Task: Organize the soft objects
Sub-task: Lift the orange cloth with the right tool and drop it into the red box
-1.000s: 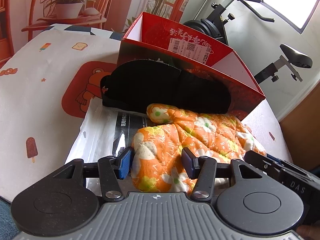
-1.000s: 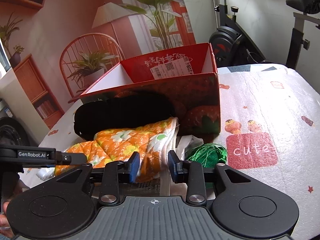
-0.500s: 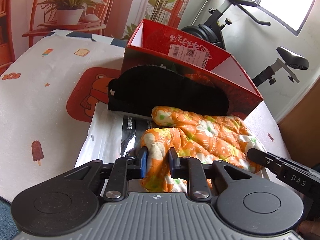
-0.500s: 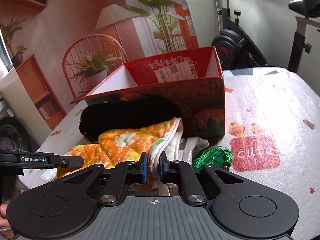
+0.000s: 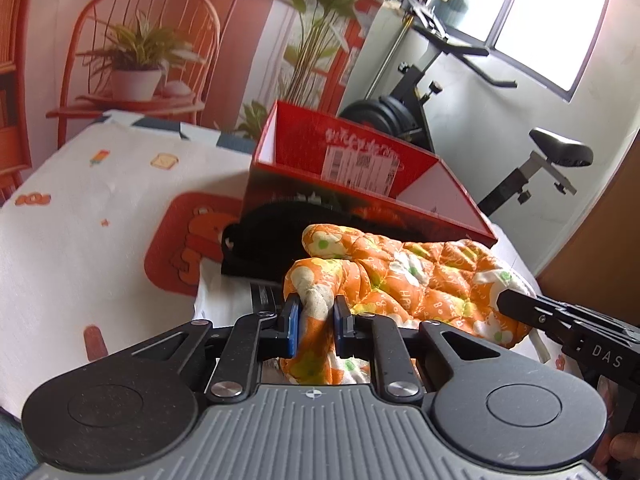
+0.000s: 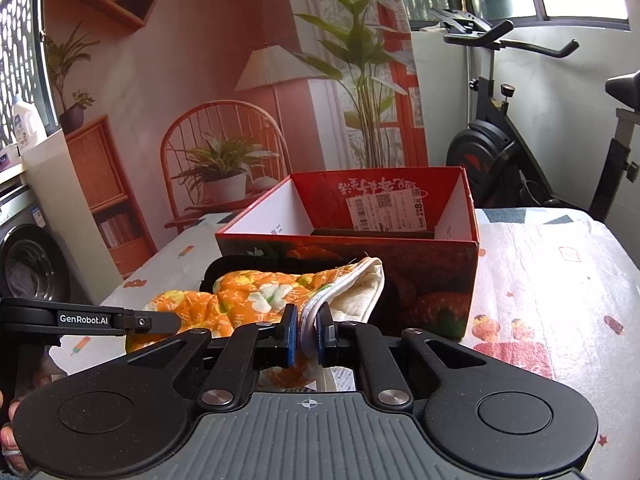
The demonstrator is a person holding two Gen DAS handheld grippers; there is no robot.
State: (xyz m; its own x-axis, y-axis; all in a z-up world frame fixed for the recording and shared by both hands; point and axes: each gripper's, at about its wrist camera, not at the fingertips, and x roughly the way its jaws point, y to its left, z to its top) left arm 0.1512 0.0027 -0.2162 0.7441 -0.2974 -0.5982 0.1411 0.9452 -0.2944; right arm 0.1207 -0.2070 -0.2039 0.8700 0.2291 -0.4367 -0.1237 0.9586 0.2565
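Observation:
An orange floral quilted oven mitt (image 5: 420, 276) hangs slightly lifted in front of the red cardboard box (image 5: 360, 152). My left gripper (image 5: 316, 320) pinches the mitt's finger end; its jaws are still closing, and the blue pads squeeze the fabric. In the right wrist view, my right gripper (image 6: 307, 334) is shut on the white-lined cuff of the mitt (image 6: 256, 300). A black soft eye mask (image 5: 264, 236) leans against the box's front wall behind the mitt. The open box (image 6: 348, 240) shows a shipping label inside.
A white plastic bag (image 5: 224, 292) lies under the mitt on the cartoon-print tablecloth (image 5: 100, 208). An exercise bike (image 6: 520, 140) stands behind the table. A printed backdrop with a chair and plants covers the far wall. A person's fingers show at the frame corners.
Both grippers closed from open onto the mitt, left on the finger end, right on the cuff. Both then rose, lifting the mitt. The green yarn ball is gone from the right view.

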